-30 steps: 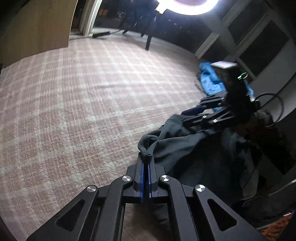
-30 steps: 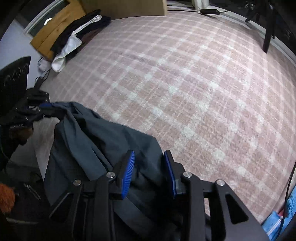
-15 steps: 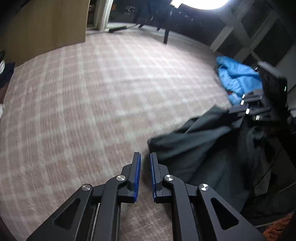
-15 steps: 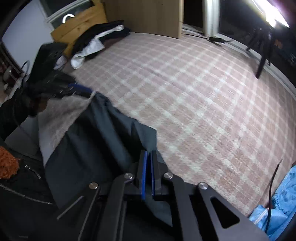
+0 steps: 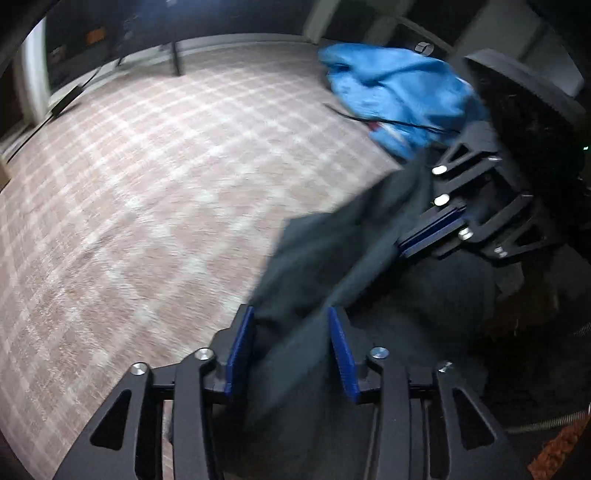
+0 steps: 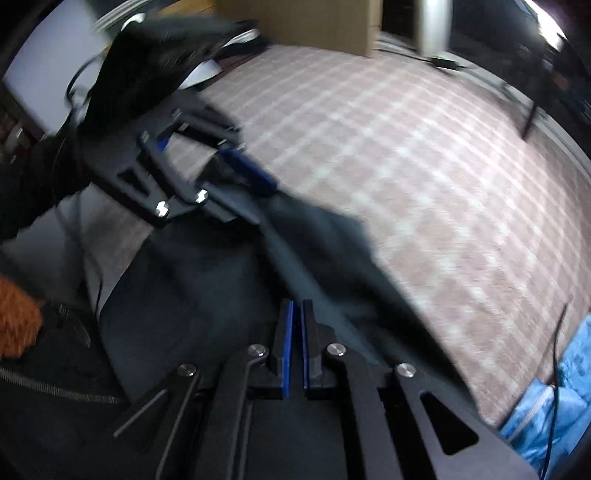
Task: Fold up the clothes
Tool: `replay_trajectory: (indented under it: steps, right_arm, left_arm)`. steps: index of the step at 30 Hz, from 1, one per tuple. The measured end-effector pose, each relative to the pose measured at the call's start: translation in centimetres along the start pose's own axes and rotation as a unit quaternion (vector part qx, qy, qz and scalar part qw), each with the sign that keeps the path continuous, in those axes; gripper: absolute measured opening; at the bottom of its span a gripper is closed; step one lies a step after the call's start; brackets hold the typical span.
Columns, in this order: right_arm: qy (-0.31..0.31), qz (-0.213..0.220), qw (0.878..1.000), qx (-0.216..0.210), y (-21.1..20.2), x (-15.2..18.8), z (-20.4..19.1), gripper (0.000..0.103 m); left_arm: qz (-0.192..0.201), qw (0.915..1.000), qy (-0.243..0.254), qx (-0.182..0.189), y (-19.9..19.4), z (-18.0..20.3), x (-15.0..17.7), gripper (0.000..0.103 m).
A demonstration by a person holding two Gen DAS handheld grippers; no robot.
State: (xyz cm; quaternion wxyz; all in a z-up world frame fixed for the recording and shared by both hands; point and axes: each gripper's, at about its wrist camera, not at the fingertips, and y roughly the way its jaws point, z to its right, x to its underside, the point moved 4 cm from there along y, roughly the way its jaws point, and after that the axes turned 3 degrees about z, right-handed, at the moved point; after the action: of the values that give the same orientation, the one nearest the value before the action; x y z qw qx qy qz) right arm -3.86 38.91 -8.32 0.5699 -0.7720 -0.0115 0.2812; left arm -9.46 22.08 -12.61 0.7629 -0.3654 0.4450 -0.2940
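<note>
A dark grey-green garment (image 5: pixel 325 254) hangs bunched over a pink checked carpet (image 5: pixel 155 177). My left gripper (image 5: pixel 291 317) is open, with its blue pads either side of a fold of the garment. My right gripper (image 6: pixel 297 314) is shut on another edge of the garment (image 6: pixel 325 243). In the left wrist view the right gripper (image 5: pixel 432 236) is at the right, clamped on the cloth. In the right wrist view the left gripper (image 6: pixel 236 170) is at the upper left, close to the cloth. Both views are blurred.
A blue jacket (image 5: pixel 399 92) lies on the carpet at the far right, also in the right wrist view (image 6: pixel 554 398). A dark stand leg (image 5: pixel 177 59) and a cable stand at the carpet's far edge. A wooden panel (image 6: pixel 317 22) and dark clothes are at the back.
My left gripper let go of the garment, swung right and opened wide around a fold. My right gripper closed on the garment's edge and lifted it. The two grippers are now nearer each other.
</note>
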Motion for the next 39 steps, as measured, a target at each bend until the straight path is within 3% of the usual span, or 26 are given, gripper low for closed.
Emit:
replay_trajectory:
  steps: [3,4,5,6,8,13,20,24,28,30,32,36,39]
  right_arm:
    - [0.045,0.013,0.999,-0.004,-0.1,-1.1,2.7,0.020]
    - [0.052,0.009,0.999,-0.008,0.1,-1.3,3.3,0.032]
    - [0.047,0.004,0.999,-0.003,0.5,-1.6,3.5,0.038]
    - [0.041,-0.003,0.999,0.003,0.9,-1.8,3.6,0.039]
    - [0.021,-0.013,1.000,0.009,1.9,-2.2,3.5,0.039]
    - [-0.018,-0.022,1.000,-0.012,2.4,-2.1,2.1,0.039]
    - [0.074,-0.015,0.996,-0.051,-0.4,-3.4,3.5,0.039]
    - [0.067,-0.055,0.995,-0.046,1.4,-3.8,2.3,0.039]
    - [0.041,-0.105,0.993,-0.024,2.7,-1.9,0.9,0.039]
    - [0.035,-0.114,0.993,-0.014,2.8,-1.0,0.6,0.033]
    - [0.036,-0.114,0.993,-0.002,2.4,-0.4,0.8,0.021]
    - [0.035,-0.112,0.993,0.007,1.5,0.3,0.8,0.019]
    - [0.036,-0.106,0.994,0.016,1.1,0.6,0.7,0.019]
  left_arm:
    - [0.002,0.9999,-0.006,0.015,0.0,0.1,-0.1,0.038]
    - [0.003,0.9998,-0.008,0.020,0.0,0.1,-0.2,0.033]
    - [0.003,0.9996,-0.010,0.025,0.0,0.1,-0.2,0.021]
    - [0.004,0.9995,-0.012,0.030,0.0,0.1,-0.2,0.017]
    - [0.005,0.9991,-0.016,0.040,0.0,0.1,-0.3,0.012]
    - [0.008,0.9983,-0.014,0.056,-0.5,1.0,-0.4,0.011]
    - [-0.001,0.9966,-0.005,0.082,0.4,3.4,0.3,0.011]
    - [-0.006,0.9954,-0.004,0.095,1.1,4.6,0.9,0.012]
    - [-0.012,0.9957,-0.003,0.092,1.2,4.9,1.3,0.012]
    - [-0.013,0.9962,-0.004,0.086,0.9,4.7,1.4,0.012]
    - [-0.008,0.9970,-0.008,0.076,0.2,4.0,1.1,0.012]
    - [-0.003,0.9977,-0.019,0.065,-0.4,2.5,0.3,0.013]
    - [-0.032,0.9975,-0.012,0.062,1.1,2.1,0.3,0.013]
